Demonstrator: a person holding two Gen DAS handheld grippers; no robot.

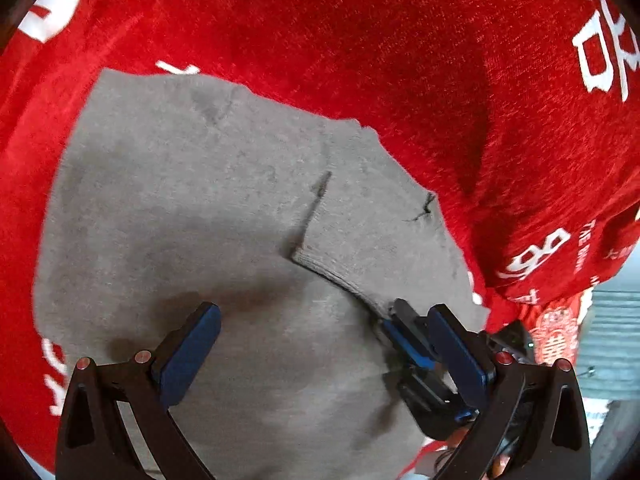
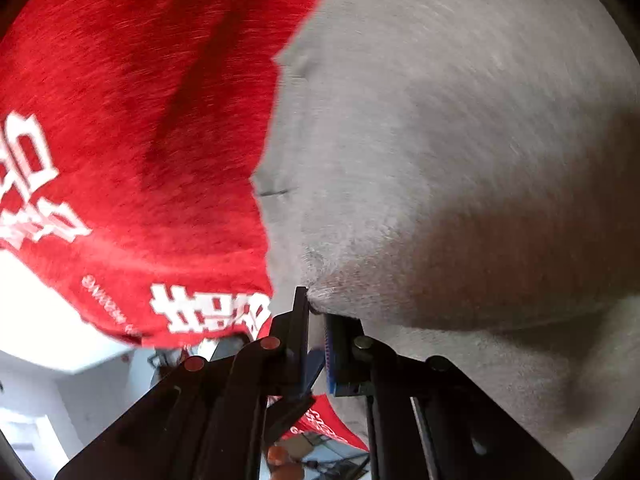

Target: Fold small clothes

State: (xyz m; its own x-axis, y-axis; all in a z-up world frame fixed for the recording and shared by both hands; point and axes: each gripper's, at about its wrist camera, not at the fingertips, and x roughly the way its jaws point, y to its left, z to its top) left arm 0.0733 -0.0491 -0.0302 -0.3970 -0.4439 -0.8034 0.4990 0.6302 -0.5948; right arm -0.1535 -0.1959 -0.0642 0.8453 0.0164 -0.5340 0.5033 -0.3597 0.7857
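Observation:
A small grey knit garment (image 1: 208,208) lies on a red cloth with white characters (image 1: 360,32). My left gripper (image 1: 324,322) is open just above the garment, its blue pads spread wide, empty. My right gripper (image 2: 316,316) is shut on the garment's edge (image 2: 440,160) and lifts it into a peak. The right gripper also shows in the left wrist view (image 1: 408,332), pinching the garment's ribbed hem next to my left gripper's right finger. A folded flap with a dark seam (image 1: 320,188) lies across the garment's middle.
The red cloth (image 2: 120,120) covers the surface and hangs over its edge at the right of the left wrist view and the lower left of the right wrist view. Beyond the edge are a light floor (image 2: 36,320) and blurred room clutter.

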